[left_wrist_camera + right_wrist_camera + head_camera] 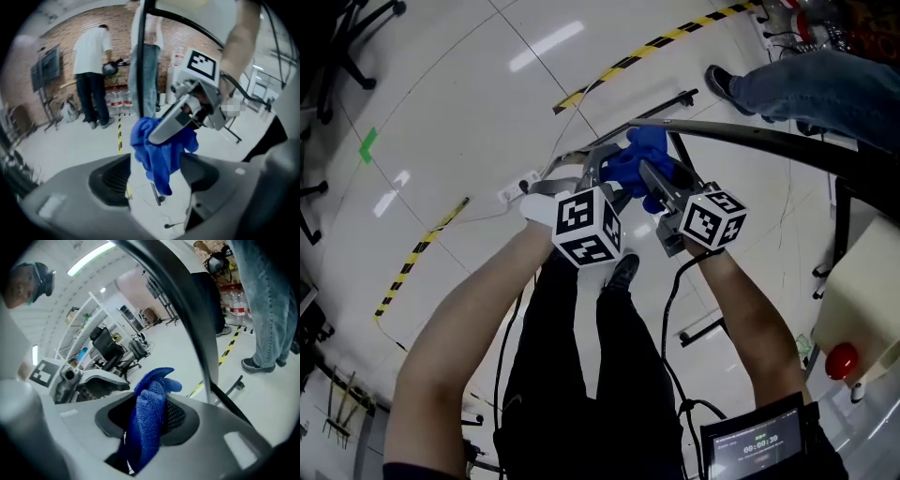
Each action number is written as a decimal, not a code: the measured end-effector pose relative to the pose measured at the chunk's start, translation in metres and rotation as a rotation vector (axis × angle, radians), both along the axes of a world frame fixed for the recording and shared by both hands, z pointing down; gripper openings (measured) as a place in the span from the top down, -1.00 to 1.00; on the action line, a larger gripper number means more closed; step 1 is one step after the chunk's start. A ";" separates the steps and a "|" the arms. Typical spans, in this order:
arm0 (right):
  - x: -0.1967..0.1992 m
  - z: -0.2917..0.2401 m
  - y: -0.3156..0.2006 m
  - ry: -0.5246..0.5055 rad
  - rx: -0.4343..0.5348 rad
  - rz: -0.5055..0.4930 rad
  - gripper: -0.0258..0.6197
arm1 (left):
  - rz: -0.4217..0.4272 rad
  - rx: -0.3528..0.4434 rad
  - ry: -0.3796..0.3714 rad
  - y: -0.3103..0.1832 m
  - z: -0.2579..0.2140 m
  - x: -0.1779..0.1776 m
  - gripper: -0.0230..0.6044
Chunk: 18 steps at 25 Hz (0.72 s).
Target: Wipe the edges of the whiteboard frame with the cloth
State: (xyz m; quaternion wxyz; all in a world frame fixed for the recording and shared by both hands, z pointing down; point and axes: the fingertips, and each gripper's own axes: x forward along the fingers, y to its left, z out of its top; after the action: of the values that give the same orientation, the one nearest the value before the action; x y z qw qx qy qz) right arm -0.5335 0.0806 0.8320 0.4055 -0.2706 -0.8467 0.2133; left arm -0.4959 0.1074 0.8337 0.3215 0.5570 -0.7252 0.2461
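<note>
The blue cloth (639, 159) is bunched between my two grippers, just below the dark edge of the whiteboard frame (769, 141). My right gripper (652, 186) is shut on it; in the right gripper view the cloth (147, 423) fills the gap between the jaws of that gripper (150, 416). My left gripper (598, 176) stands open. In the left gripper view the cloth (159, 152) hangs from the right gripper's finger (171, 123) in front of my left gripper (154, 173), whose pads stand apart from it. The frame's bar (142, 56) rises behind, and crosses the right gripper view as a dark bar (187, 310).
A person in jeans (806, 84) stands beyond the frame, and another person (91, 61) stands at a brick wall. Yellow-black floor tape (656, 42) runs nearby. A white box with a red button (842, 361) is at my right. Office chairs (110, 352) stand further off.
</note>
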 end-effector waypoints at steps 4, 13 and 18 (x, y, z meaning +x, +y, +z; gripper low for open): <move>0.015 -0.047 0.037 0.011 -0.237 -0.127 0.49 | 0.251 -0.007 -0.074 -0.012 -0.011 0.024 -0.51; 0.017 -0.081 0.021 -0.088 -0.205 -0.014 0.32 | 0.011 -0.112 -0.142 0.005 -0.004 -0.038 0.52; 0.047 -0.077 -0.023 -0.098 -0.080 0.102 0.38 | -0.017 -0.196 -0.185 -0.016 0.034 -0.105 0.51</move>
State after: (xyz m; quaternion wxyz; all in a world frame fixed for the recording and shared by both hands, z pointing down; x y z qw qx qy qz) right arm -0.4861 0.0574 0.7546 0.3407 -0.2532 -0.8691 0.2540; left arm -0.6012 0.0914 0.8676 0.3083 0.4917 -0.7288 0.3634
